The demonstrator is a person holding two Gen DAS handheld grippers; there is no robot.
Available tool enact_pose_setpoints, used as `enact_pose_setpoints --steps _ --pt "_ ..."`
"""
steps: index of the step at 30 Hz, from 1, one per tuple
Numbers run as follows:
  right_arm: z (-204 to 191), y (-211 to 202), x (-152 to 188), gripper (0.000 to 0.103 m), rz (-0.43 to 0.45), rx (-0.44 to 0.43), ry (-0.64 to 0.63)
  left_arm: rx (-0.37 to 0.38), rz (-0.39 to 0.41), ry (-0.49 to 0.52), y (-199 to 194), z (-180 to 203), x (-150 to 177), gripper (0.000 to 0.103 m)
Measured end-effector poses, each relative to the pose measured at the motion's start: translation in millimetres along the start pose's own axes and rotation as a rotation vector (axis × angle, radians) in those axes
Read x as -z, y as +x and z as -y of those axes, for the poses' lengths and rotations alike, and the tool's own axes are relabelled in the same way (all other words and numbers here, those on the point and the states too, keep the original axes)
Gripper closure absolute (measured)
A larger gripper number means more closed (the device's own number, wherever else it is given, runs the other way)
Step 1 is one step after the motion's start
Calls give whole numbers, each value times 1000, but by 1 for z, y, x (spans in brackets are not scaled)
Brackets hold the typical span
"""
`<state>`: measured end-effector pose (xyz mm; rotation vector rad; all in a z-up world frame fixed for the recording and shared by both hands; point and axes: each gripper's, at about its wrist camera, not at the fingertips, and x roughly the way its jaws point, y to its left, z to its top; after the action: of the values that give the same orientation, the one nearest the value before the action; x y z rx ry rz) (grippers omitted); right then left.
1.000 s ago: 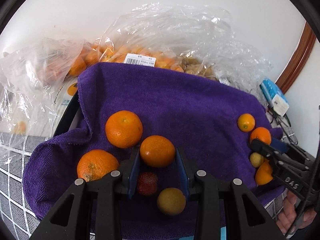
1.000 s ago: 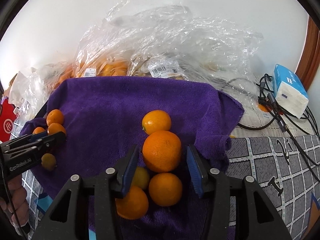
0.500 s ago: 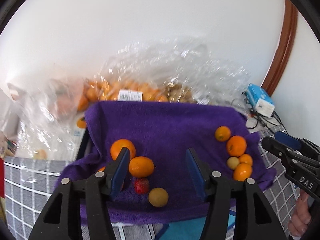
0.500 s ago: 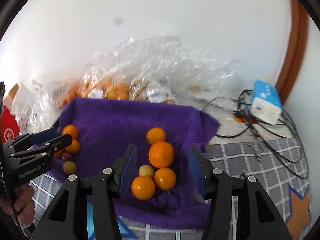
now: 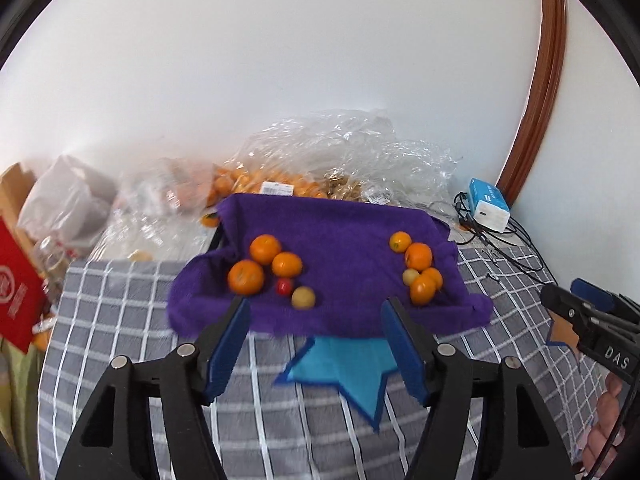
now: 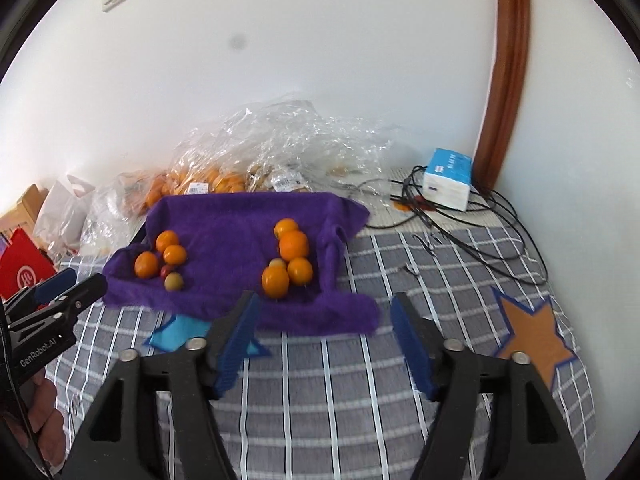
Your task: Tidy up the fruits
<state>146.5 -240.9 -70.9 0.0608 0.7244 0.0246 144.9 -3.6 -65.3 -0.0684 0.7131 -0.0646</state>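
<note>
A purple towel (image 5: 340, 240) (image 6: 232, 232) lies on the checked tablecloth with two groups of fruit. The left group (image 5: 264, 264) (image 6: 162, 258) has three oranges, a small red fruit (image 5: 284, 287) and a yellowish fruit (image 5: 303, 297). The right group (image 5: 419, 270) (image 6: 290, 260) has several oranges and a small yellow fruit. My left gripper (image 5: 314, 320) is open and empty, held back in front of the towel. My right gripper (image 6: 324, 316) is open and empty, also in front of the towel.
Clear plastic bags with more oranges (image 5: 276, 184) (image 6: 208, 180) lie behind the towel by the wall. A blue-white tissue pack (image 5: 489, 204) (image 6: 447, 180) and black cables (image 6: 460, 216) sit at the right. A red box (image 5: 16, 292) stands at the left.
Both grippers have pulled back and up from the fruit and opened wider. The oranges that sat between their fingers now lie free on the towel.
</note>
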Motion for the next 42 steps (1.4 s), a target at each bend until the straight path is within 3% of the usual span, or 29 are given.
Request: enact_pose_setpoints --steps 3,6,9,12,19,42 --pt "1 -22 16 19 34 3 -18 -7 22 -11 -24 -1 12 34" --pt "3 -40 31 17 49 4 -20 -12 33 -17 -46 -1 21 31" --pt "7 -59 42 7 79 -5 -3 -19 51 -2 -64 4 30 27" --pt "11 -72 52 3 101 4 13 -50 71 10 -79 7 37 18" --pt "21 -92 64 3 125 20 31 -62 104 8 -102 15 47 11" --pt "19 -99 71 3 129 27 11 -59 90 13 -108 19 54 10"
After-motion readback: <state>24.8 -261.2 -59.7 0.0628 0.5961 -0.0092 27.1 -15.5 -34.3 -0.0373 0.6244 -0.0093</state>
